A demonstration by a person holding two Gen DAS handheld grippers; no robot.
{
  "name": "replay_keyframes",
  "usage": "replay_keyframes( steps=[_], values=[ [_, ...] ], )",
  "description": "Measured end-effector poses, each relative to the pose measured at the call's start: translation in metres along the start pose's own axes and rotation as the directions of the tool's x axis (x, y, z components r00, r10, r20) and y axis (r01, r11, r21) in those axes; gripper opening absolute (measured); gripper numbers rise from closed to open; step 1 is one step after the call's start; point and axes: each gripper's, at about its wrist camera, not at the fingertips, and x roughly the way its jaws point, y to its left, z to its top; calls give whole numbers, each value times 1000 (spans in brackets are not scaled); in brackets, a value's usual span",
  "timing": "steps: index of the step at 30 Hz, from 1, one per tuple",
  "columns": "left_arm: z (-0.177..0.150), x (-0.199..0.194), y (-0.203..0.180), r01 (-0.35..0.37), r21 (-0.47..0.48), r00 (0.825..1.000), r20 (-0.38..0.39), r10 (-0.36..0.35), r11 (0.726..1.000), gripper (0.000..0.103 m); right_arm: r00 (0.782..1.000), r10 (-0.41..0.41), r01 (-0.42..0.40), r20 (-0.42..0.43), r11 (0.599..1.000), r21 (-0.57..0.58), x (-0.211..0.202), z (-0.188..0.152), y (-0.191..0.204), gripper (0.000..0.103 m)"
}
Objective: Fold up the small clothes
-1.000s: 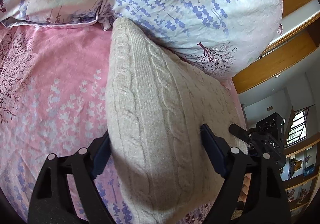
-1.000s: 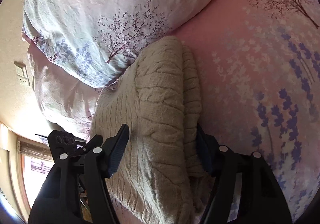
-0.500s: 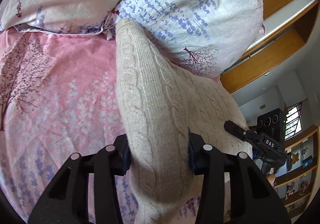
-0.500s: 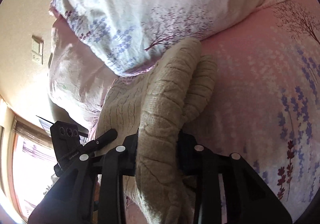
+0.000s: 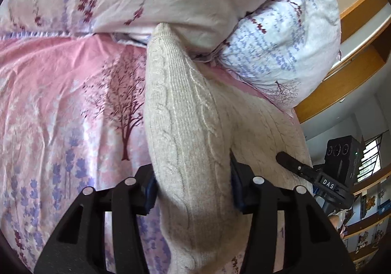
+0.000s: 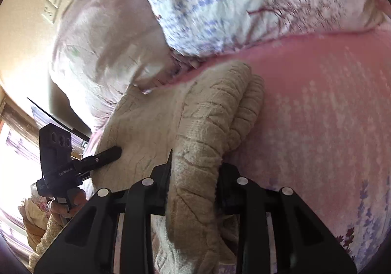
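Observation:
A beige cable-knit sweater (image 5: 185, 132) lies folded on the pink floral bedsheet (image 5: 61, 103), its far end against the pillows. My left gripper (image 5: 193, 188) is shut on one thick edge of the sweater and lifts it. My right gripper (image 6: 193, 186) is shut on the opposite edge of the sweater (image 6: 202, 127), bunched between the jaws. Each gripper shows in the other's view: the right one (image 5: 325, 181) at the right, the left one (image 6: 63, 164) at the left, both at the sweater.
Two floral pillows (image 5: 281, 49) lie at the head of the bed, right behind the sweater. A wooden headboard (image 5: 347, 83) and shelves (image 5: 366, 213) are to the right. A wall switch (image 6: 55, 2) and a bright window (image 6: 14, 151) are on the left in the right wrist view.
Both grippers have closed on the sweater's two edges and lifted it. The sweater has moved up toward the pillows and bunched narrower between the jaws.

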Motion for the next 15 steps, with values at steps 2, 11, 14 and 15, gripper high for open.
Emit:
replay_keyframes(
  steps=[2,11,14,15],
  values=[
    [0,4,10,55,-44,999,-1,-55,998,55,998,56,-55,-9,996,76,2,-1,-13,32],
    [0,-37,-17,-147,56,980,140,138,988,62,999,37,-36,-3,994,101,-22,14,-15,51],
    [-3,-61,-40,-226,118,950,248,191,967,64,998,34,-42,52,986,162,-29,30,-29,53],
    [-4,-64,-50,-227,144,946,269,183,963,66,997,50,-60,57,981,183,-29,35,-33,53]
  ],
)
